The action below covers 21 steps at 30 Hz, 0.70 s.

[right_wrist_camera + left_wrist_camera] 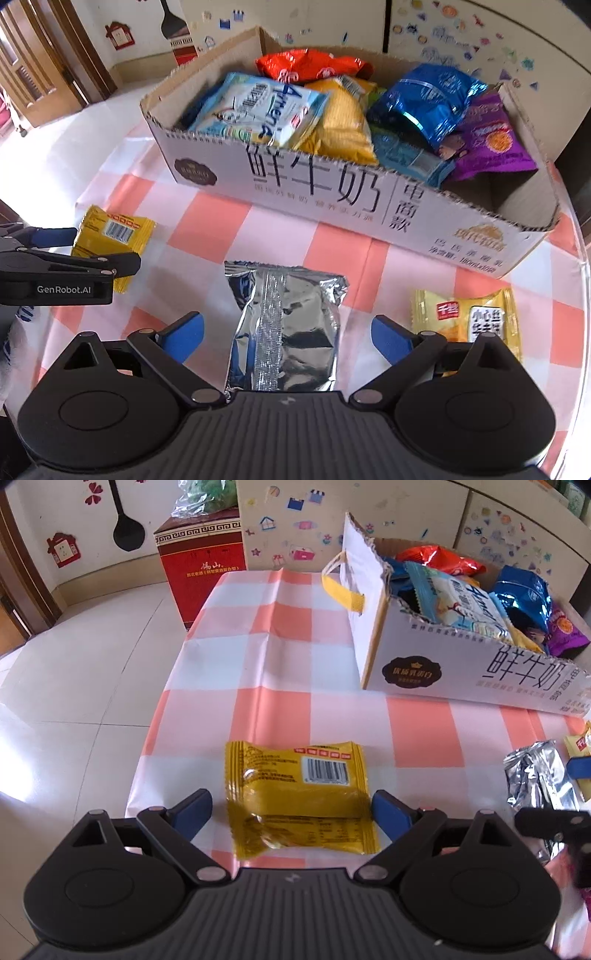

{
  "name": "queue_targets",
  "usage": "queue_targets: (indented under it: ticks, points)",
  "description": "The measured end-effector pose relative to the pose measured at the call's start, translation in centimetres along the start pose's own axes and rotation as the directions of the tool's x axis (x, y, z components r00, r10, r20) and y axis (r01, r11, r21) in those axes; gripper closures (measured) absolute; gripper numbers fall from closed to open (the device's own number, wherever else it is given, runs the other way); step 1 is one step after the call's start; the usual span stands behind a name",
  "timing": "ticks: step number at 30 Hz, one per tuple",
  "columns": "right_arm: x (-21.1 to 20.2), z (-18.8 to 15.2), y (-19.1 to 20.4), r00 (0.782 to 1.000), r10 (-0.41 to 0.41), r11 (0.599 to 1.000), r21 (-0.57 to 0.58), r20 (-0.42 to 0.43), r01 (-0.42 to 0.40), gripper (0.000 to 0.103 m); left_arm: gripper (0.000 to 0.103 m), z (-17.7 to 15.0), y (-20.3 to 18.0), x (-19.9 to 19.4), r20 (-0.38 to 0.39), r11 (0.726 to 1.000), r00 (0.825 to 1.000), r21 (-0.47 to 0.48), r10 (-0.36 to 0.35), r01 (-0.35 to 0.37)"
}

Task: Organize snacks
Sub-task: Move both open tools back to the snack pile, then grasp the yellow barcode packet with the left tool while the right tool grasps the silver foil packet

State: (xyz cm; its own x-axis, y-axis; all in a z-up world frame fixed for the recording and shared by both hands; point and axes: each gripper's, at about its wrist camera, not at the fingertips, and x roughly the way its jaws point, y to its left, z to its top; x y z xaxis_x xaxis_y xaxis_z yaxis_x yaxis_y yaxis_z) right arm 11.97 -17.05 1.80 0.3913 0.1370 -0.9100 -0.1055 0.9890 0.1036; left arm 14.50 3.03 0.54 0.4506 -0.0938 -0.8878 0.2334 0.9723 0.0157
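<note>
Snacks in crinkled foil and plastic packets already fill most of the open white cardboard milk carton box (pixel 332 199), which stands at the far side of the pink-and-white checked counter (pixel 280 627). Three remain outside, by the look of it: a flat yellow barcoded packet (pixel 299 797) between the spread fingers of the left gripper (pixel 291 808), a silver foil pouch (pixel 284 325) between the equally wide, empty right gripper (pixel 288 332), and a yellow printed packet (pixel 469 317) just beside it. Neither gripper holds anything yet.
</note>
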Motion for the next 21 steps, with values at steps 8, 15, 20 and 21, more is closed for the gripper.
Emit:
queue_targets:
  ticks: [8,15,20,21]
  points:
    - [0.8,-0.2,0.5,0.999,-0.037,0.999,-0.024,-0.009,0.037,0.003,0.010,0.1,-0.3,0.2,0.020,1.000,1.000,-0.003,0.000,0.000]
    - [0.8,0.0,1.0,0.997,-0.063,0.997,-0.043,0.033,0.065,0.030,0.028,-0.1,-0.9,-0.3,0.047,1.000,0.999,0.006,-0.014,0.014]
    - [0.6,0.1,1.0,0.998,-0.044,0.998,-0.038,0.042,0.046,0.037,0.043,0.1,-0.4,-0.7,0.057,1.000,0.998,-0.020,0.003,-0.001]
    - [0.6,0.1,1.1,0.998,-0.041,0.998,-0.038,0.044,0.043,0.037,0.044,0.1,-0.3,-0.8,0.059,1.000,0.998,-0.027,0.001,0.001]
